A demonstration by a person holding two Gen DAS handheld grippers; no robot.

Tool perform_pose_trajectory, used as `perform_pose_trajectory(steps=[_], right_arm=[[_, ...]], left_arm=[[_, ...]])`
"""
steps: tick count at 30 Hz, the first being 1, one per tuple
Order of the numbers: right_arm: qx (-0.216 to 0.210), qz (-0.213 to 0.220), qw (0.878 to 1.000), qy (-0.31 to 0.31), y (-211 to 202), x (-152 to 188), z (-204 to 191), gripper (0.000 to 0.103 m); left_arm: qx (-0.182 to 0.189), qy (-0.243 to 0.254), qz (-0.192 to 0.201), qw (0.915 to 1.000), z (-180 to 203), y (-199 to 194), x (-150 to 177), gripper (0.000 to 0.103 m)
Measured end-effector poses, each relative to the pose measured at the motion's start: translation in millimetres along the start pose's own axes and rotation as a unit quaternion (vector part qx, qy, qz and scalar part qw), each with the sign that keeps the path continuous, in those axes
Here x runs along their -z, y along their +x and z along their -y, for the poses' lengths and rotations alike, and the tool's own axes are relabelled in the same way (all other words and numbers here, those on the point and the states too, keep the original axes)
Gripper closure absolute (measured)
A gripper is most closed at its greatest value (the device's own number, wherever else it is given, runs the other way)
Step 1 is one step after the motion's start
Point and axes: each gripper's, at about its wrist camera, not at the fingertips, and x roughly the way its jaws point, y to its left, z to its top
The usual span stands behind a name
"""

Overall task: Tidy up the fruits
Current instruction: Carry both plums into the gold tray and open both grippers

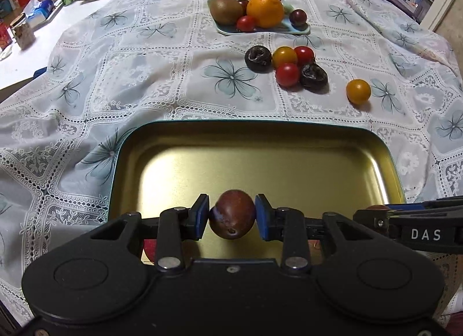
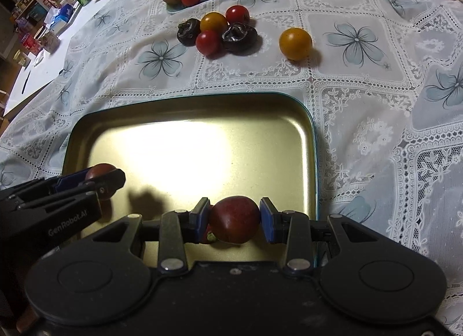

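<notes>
Two dark red plums are up in the air over the gold tray (image 1: 376, 162), one in each tool. The left tool (image 1: 232, 214) has its blue pads (image 1: 202, 214) close on each side of its plum (image 1: 232, 214); the left pad touches the plum, but a thin gap shows at the right pad, so the hold looks loose. The right tool (image 2: 234, 219) has its pads tight on the other plum (image 2: 234, 219), a firm hold. Both tools point down at the near end of the tray. I think the job now is to put these plums in the tray. To do it well, go down slowly until each plum is almost on the tray floor, then open the pads gently so the plum does not drop and roll. Keep the two tools apart so they do not bump. More small fruit (image 1: 286, 74) waits on the surface beyond the tray, and a far plate (image 1: 301, 29) holds the big fruit.
</notes>
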Motion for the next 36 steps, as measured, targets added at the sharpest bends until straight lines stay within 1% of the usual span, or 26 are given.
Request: perform_pose_trajectory(steps=[4, 6, 7, 17, 36], right_arm=[[0.001, -0.003, 1.000, 0.005, 0.4, -1.5, 1.3, 0.064], [0.002, 0.000, 1.000, 0.006, -1.8, -2.9, 2.2, 0.060], [0.004, 0.002, 1.000, 0.006, -3.1, -3.8, 2.3, 0.060], [0.004, 0.001, 1.000, 0.027, -7.2, -9.9, 10.9, 0.060], [0.012, 0.000, 1.000, 0.025, -5.7, -10.5, 10.1, 0.060]], left_arm=[[-0.003, -0.005, 0.003, 1.0000, -1.4, -0.5, 0.3, 0.060], [-0.002, -0.006, -0.002, 1.0000, -1.8, 1.3, -0.1, 0.060], [-0.001, -0.008, -0.005, 1.0000, -2.1, 2.2, -0.1, 0.060], [-0.002, -0.009, -0.006, 0.9999, -1.9, 1.8, 0.3, 0.060], [-0.006, -0.006, -0.013, 0.9999, -1.4, 6.2, 1.1, 0.060]])
